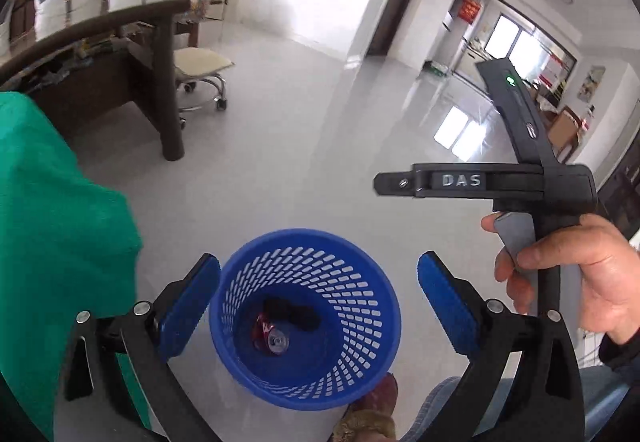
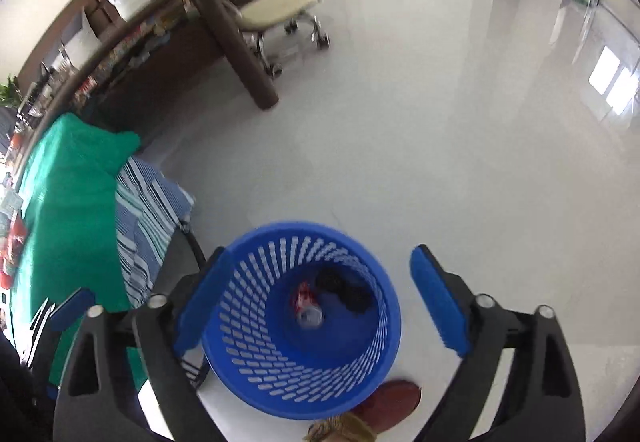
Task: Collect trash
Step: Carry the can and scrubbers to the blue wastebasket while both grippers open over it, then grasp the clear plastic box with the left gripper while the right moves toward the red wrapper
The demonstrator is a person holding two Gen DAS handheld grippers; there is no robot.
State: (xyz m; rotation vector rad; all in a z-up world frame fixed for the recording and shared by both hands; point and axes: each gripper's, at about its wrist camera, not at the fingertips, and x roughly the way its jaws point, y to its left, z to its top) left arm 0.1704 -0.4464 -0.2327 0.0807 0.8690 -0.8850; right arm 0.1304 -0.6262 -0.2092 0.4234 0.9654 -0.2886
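Blue basket (image 1: pixel 306 318) stands on floor (image 1: pixel 280 161), open top up, so trash drops straight in. Red can (image 1: pixel 270 336) and dark lump (image 1: pixel 294 314) lie at bottom, already in.

Left hand-held gripper (image 1: pixel 318 282) hangs above basket, fingers wide apart, holds nothing. Right hand-held gripper (image 2: pixel 320 282) also above basket, wide apart, empty too. Likely both just let go, or ready for more trash.

Green cloth (image 2: pixel 68 201) covers surface at left. Foot (image 2: pixel 390 400) touches basket side.
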